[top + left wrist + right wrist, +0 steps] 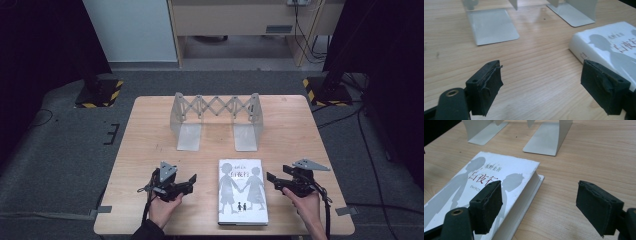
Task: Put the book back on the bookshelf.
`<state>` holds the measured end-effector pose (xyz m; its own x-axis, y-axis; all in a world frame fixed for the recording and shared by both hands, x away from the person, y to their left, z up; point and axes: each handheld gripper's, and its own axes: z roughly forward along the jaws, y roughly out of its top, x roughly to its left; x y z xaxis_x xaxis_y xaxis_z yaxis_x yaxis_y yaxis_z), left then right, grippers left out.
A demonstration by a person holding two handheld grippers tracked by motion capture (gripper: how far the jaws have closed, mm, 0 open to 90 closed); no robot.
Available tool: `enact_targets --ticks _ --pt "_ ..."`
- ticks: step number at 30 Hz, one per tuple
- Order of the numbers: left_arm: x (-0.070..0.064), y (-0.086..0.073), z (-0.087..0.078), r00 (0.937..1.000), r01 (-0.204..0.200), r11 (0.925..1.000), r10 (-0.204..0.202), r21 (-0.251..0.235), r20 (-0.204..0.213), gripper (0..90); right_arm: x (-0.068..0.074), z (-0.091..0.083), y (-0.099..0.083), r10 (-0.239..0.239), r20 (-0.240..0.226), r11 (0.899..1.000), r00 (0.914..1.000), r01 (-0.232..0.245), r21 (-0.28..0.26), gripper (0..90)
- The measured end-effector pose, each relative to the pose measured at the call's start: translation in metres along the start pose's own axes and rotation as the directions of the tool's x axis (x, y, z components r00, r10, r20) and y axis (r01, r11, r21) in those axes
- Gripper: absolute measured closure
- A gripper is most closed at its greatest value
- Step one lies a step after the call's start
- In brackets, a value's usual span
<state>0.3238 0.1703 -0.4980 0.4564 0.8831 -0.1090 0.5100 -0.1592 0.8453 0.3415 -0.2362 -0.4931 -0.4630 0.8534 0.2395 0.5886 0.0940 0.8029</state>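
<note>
We see a white book [242,191] lying flat, cover up, on the near part of the wooden tabletop [300,130], between the two grippers and close to the front edge. Its cover carries grey silhouettes of two figures holding hands and a few characters in red near the top. The left gripper [192,181] sits to the left of the book, held in the person's left hand [165,204], and points toward the book's left edge without touching it; in the left gripper view its two black fingers [486,87] stand wide apart with bare wood between them, and the book [609,47] lies just behind the finger on that view's right. The right gripper [271,179] sits on the book's other side, held in the right hand [307,202], its tip near the book's right edge. In the right gripper view its fingers [596,207] are likewise spread wide; one of them hangs in front of the book's cover [486,177] and the other over bare tabletop, and we cannot tell whether either touches anything. Farther back, in the middle of the tabletop, stands a grey metal expandable bookend rack [216,120]: two upright end plates joined by a scissor lattice, each with a flat foot plate reaching toward the book. The rack stands well apart from the book and from both grippers. Beyond the tabletop the floor is grey carpet [60,150].
</note>
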Motion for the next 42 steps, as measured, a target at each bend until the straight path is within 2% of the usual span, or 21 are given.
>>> enact_targets --ticks 2,4,8,19,26,33,37,42 --pt "-0.004 0.002 0.001 0.9999 -0.005 1.0 0.005 0.001 0.01 16.2 0.006 0.003 -0.002 -0.02 -0.017 1.0 0.9997 0.02 0.014 21.0" --pt "-0.01 0.001 0.002 0.9994 -0.004 1.0 0.004 0.006 0.036 15.6 0.009 0.006 -0.003 -0.024 -0.031 0.999 0.9992 0.024 0.022 21.0" --pt "-0.014 -0.001 0.005 0.9986 -0.007 0.9998 0.006 0.019 0.053 14.8 0.015 0.008 -0.007 -0.028 -0.046 0.999 0.9986 0.03 0.032 20.3" --pt "-0.025 -0.008 0.008 0.9954 -0.063 0.997 0.06 0.044 0.075 11.6 0.029 0.021 -0.017 -0.053 -0.096 0.995 0.994 0.061 0.082 17.9" --pt "-0.023 -0.012 0.014 0.9948 -0.083 0.9932 0.078 0.082 0.066 11.2 0.034 0.028 -0.019 -0.066 -0.123 0.993 0.9902 0.077 0.089 16.4" --pt "-0.018 -0.018 0.022 0.9953 -0.089 0.987 0.083 0.134 0.049 9.8 0.035 0.034 -0.02 -0.04 -0.16 0.993 0.9863 0.057 0.104 15.2" --pt "-0.015 -0.021 0.027 0.996 -0.086 0.9825 0.081 0.165 0.038 9.2 0.039 0.037 -0.02 -0.068 -0.164 0.992 0.984 0.084 0.092 14.1" --pt "-0.015 -0.023 0.029 0.9947 -0.103 0.9781 0.1 0.181 0.026 8.9 0.039 0.034 -0.018 -0.062 -0.175 0.995 0.9827 0.073 0.062 14.8"
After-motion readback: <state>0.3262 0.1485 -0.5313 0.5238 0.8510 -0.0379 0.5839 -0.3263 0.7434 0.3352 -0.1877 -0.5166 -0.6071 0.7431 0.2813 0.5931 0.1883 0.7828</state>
